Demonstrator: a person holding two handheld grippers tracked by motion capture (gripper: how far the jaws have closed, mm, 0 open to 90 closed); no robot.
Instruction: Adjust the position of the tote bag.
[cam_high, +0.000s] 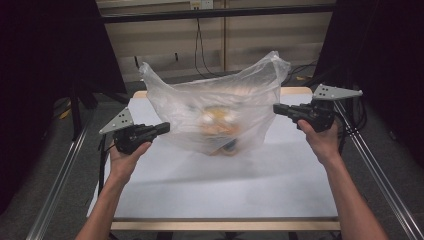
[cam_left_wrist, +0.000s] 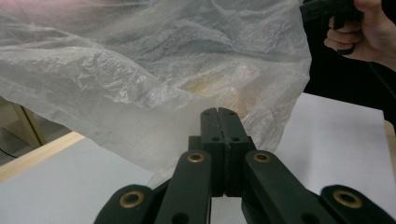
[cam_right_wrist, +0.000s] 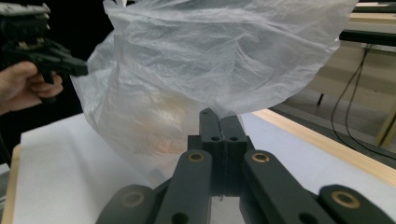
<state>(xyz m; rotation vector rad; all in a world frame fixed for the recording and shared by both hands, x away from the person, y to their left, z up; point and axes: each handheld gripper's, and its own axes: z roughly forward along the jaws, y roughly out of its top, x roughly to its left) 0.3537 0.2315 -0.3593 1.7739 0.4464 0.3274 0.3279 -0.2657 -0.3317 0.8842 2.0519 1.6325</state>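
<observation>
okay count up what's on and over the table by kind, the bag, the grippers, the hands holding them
Plastic bag: 1
Grippers: 2, the left gripper and the right gripper
Hands: 2, the left hand and the right hand
Total: 5

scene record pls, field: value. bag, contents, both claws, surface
bag: translucent plastic bag, held up between the claws, bottom sagging toward the table
contents: yellowish and white items, blurred through the plastic
left claw: shut on the bag's left side
right claw: shut on the bag's right side
surface: white table with a wooden rim
</observation>
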